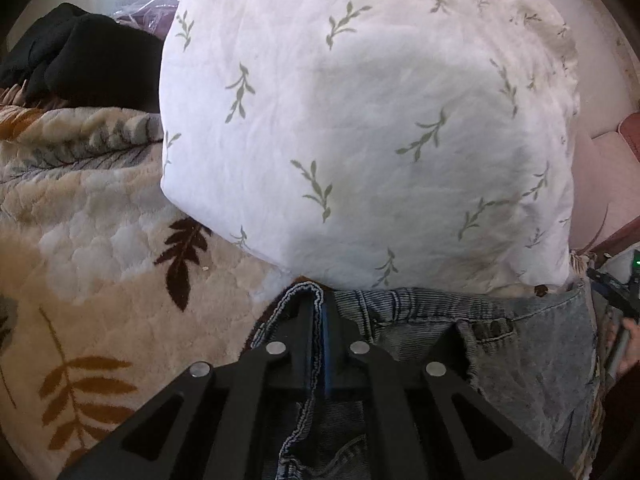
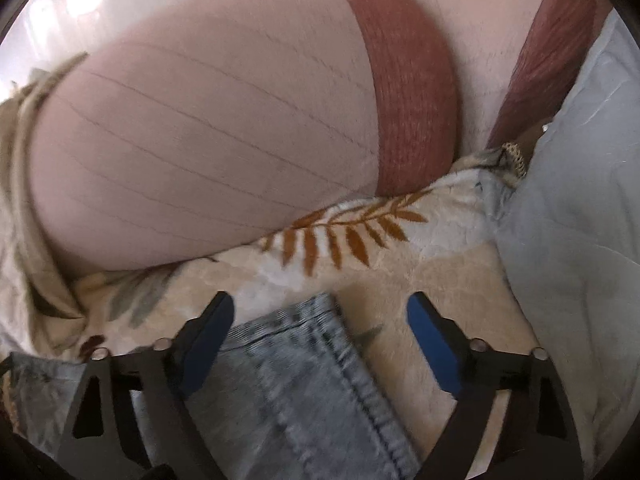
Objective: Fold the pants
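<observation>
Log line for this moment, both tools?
left tool: shut on jeans edge | right tool: open over jeans hem, not gripping | surface: leaf-print blanket | fold: unfinished

Left gripper [image 1: 318, 320]: lower centre of the left wrist view, black fingers pressed together, denim edge of the pants [image 1: 520, 360] pinched between the pads.

Right gripper [image 2: 320, 320]: lower part of the right wrist view, jaws spread wide, blue pads [image 2: 434, 338] facing inward, nothing clamped; left finger at lower left, right finger at lower right.
</observation>
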Demonstrator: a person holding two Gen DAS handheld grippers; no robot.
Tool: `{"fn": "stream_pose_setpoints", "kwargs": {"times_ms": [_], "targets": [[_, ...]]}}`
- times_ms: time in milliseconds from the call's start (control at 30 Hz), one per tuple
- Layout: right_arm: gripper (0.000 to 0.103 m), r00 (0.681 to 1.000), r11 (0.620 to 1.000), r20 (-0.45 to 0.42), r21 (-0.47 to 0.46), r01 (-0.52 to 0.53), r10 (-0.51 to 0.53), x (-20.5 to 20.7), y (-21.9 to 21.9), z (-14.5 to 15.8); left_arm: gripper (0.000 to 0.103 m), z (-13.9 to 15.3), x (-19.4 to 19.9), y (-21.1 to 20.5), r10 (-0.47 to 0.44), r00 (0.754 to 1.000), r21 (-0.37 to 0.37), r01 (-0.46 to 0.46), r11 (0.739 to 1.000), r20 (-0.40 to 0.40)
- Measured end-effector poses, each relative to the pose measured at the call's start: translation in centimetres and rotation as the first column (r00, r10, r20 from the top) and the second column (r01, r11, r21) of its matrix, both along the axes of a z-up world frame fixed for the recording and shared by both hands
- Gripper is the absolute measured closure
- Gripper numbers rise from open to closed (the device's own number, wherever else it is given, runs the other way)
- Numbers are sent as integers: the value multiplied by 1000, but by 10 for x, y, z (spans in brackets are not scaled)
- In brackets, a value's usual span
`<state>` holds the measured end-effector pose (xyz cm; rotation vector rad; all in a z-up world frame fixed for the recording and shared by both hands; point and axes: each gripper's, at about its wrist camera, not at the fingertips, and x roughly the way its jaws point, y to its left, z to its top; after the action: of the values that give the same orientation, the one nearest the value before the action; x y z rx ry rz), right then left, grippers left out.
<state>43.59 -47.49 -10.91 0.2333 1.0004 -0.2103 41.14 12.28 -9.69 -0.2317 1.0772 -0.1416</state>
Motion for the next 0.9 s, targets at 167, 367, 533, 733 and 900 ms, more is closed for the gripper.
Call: {"fn": "stream_pose_setpoints", "kwargs": {"times_ms": [167,367,533,733,900], "targets": [[32,1000,999,-28,32,12,-11,16,-7,-25,99,25,6,5,-10,1000,-3,10,1000,1],[83,997,998,-54,-20,-54,53,17,7,-34,99,23,17,12,-4,1000,-4,4,1000,8],[86,996,996,6,-35,-87,87,-9,16,-4,99,65,-1,30,30,998,-44,-27,999,60],[87,989,999,140,10,-44,42,-65,1,55,99,132,-46,62,45,988,-111,-29,993,145],[87,977,997,212,80,-20,3,-111,-12,99,99,151,-102,35,35,982,-141,-9,990,188]]}}
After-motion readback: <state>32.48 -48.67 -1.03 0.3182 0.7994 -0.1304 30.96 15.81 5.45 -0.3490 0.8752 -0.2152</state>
